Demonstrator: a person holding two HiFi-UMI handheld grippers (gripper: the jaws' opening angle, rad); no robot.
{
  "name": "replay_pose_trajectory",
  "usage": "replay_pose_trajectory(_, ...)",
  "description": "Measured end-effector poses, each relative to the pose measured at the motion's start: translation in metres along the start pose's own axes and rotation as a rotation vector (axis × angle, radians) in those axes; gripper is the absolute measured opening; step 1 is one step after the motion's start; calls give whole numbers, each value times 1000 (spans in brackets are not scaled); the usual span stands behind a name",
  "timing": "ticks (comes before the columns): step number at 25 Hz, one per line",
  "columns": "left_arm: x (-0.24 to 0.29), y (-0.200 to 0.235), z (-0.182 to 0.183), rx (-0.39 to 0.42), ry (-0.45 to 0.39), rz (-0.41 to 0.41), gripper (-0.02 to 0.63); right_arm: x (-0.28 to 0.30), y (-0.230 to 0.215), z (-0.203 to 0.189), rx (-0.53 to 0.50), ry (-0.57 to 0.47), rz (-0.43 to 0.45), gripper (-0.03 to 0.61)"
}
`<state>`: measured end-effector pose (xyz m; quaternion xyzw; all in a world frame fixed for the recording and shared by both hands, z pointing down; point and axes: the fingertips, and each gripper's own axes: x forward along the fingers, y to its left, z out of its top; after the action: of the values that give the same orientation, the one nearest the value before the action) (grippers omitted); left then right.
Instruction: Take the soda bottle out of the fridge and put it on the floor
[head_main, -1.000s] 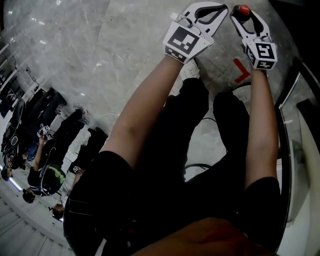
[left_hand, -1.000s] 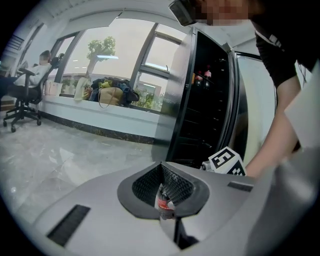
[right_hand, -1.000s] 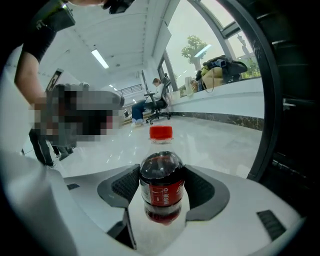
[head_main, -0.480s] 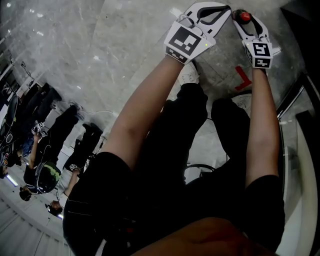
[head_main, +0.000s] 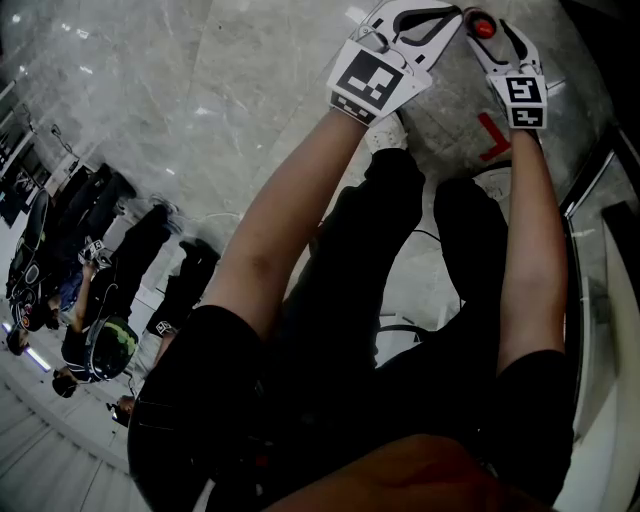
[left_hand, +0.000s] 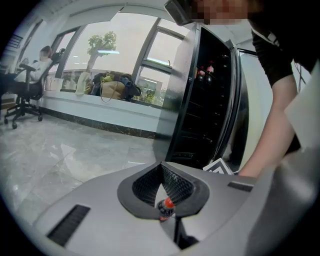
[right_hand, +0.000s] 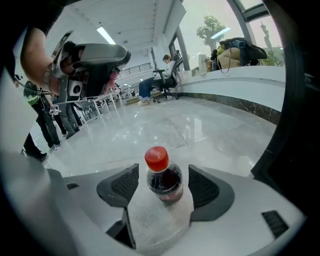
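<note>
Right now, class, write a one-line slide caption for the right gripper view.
Right gripper open either side of a red-capped soda bottle standing on the pale floor.

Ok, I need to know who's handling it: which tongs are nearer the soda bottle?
Right. The right tongs straddle the soda bottle, jaws apart either side; the left tongs are shut, off to one side.
</note>
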<state>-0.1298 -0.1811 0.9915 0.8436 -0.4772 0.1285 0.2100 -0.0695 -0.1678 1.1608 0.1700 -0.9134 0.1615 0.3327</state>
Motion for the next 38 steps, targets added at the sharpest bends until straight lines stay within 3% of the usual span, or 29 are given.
replay_pose_trajectory(3,-16,-12,31,9,-5,-8,-2,-34,2,19,6,3,-26,291)
replay_pose_trajectory(6,-38,-27,80,17,-20,-18,-2,-84,10,64,20,-38,-45,290)
replay_pose_trajectory(11,-86,-65,167,27,-21,-25,-2,-192,45,169,58,-166,-20,288)
replay_pose_trajectory(14,-125,-92,228,0,-49,-28,-2,-262,78,240,68,-251,52,288)
replay_pose_trajectory(18,-182,-137,312,10,-89,-54,-2,-363,117,340,18,-362,119,288)
replay_pose_trajectory(25,-280,-195,462,66,-215,-112,-2,-514,176,496,-49,-537,126,288)
replay_pose_trajectory(30,-345,-249,550,127,-258,-213,-2,-605,225,566,-21,-596,162,217)
replay_pose_trajectory(33,-377,-277,584,150,-271,-262,-2,-651,255,597,-40,-635,173,114)
replay_pose_trajectory(38,-416,-313,627,148,-288,-305,-2,-703,286,629,-8,-695,185,12)
